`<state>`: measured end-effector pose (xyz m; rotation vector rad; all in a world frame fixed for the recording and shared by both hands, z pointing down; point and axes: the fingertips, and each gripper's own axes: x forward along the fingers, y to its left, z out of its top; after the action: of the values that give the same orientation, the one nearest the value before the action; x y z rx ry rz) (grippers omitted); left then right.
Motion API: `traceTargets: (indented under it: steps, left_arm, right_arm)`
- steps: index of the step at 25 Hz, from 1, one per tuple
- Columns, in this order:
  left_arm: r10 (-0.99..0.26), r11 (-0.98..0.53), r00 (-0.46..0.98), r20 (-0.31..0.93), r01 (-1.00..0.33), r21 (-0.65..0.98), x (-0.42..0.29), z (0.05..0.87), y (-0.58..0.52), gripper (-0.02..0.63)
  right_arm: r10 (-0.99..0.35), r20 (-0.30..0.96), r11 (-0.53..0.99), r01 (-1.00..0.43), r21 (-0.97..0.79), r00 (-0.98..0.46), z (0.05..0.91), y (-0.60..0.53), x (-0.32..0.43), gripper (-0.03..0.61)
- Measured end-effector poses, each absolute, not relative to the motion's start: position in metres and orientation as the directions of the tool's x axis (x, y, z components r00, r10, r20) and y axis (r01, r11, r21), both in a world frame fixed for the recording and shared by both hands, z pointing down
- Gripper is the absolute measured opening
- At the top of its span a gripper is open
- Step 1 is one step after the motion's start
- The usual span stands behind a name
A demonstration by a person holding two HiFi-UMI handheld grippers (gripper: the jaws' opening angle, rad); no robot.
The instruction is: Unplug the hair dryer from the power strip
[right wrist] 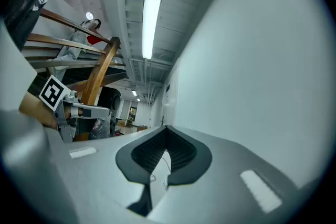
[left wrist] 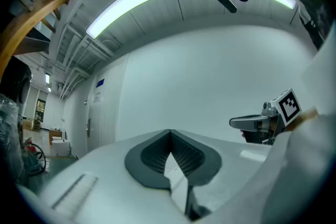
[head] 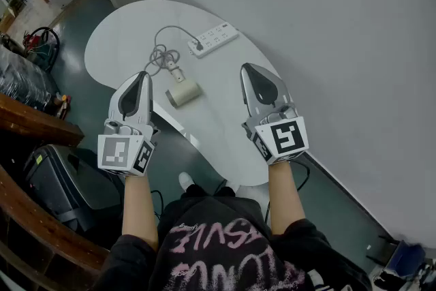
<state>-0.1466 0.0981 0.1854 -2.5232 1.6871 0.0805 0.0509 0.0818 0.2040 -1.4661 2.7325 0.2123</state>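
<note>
The left gripper (head: 141, 78) holds its ribbed fingers pressed together, empty, the boxy beige hair dryer (head: 182, 93) lies on the rounded white desk (head: 122, 34), its coiled grey cord (head: 161, 54) plugged into the slim power strip (head: 213, 39) at 1 o'clock, and the right gripper (head: 249, 71) is likewise closed on nothing.

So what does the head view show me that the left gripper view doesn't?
Only the head view shows the job: the hair dryer lying on the white table, its cord running to the power strip and plugged in at one end. Only the left gripper view shows the ceiling light and a door. Both show the left gripper, tongs shut and empty, and the right gripper.
</note>
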Motion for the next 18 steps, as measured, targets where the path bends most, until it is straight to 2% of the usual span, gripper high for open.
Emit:
traceTargets:
  steps: [18]
  left_arm:
    - [-0.912,-0.392,0.397,-0.103,-0.918,-0.069,-0.142,0.183,0.108,0.000]
  right_arm:
    - [-0.803,-0.100,0.574,-0.807,0.137,-0.588,0.203,0.095,0.043,0.009]
